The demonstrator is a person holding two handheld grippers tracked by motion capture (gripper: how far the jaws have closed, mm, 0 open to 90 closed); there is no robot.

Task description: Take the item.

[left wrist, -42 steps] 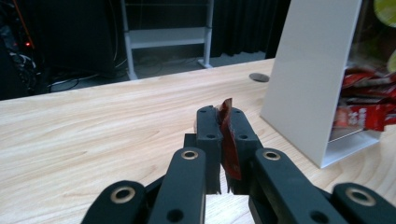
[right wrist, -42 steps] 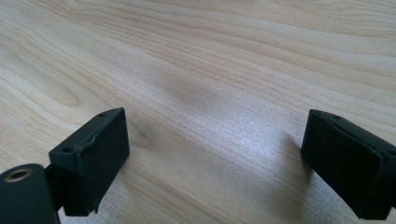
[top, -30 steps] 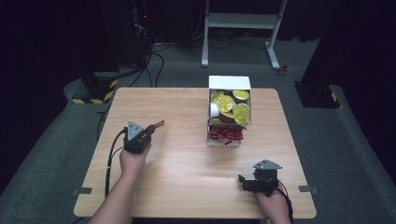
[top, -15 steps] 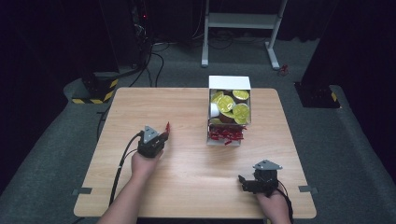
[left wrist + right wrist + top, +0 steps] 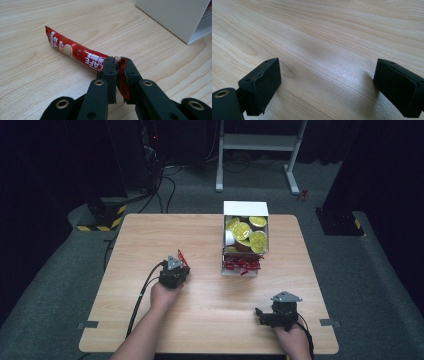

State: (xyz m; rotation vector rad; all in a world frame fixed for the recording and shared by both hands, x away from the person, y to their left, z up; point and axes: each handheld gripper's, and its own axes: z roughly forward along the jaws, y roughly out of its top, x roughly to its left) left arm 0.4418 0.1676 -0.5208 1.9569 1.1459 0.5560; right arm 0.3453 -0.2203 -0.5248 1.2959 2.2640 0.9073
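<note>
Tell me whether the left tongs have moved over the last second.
Yes. The left tongs, shut on a red coffee sachet, have moved right across the table toward the white box, which stayed put.

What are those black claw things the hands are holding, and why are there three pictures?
A person holds a grabbing tool in each hand. One picture looks down from above the wooden table. The other two come from little cameras riding on each tool. The left claw is pinching the end of a red coffee stick packet. The right claw is open, holding nothing, just above the bare wood. On the table stands a white box holding yellow-lidded cups and more red packets.
</note>
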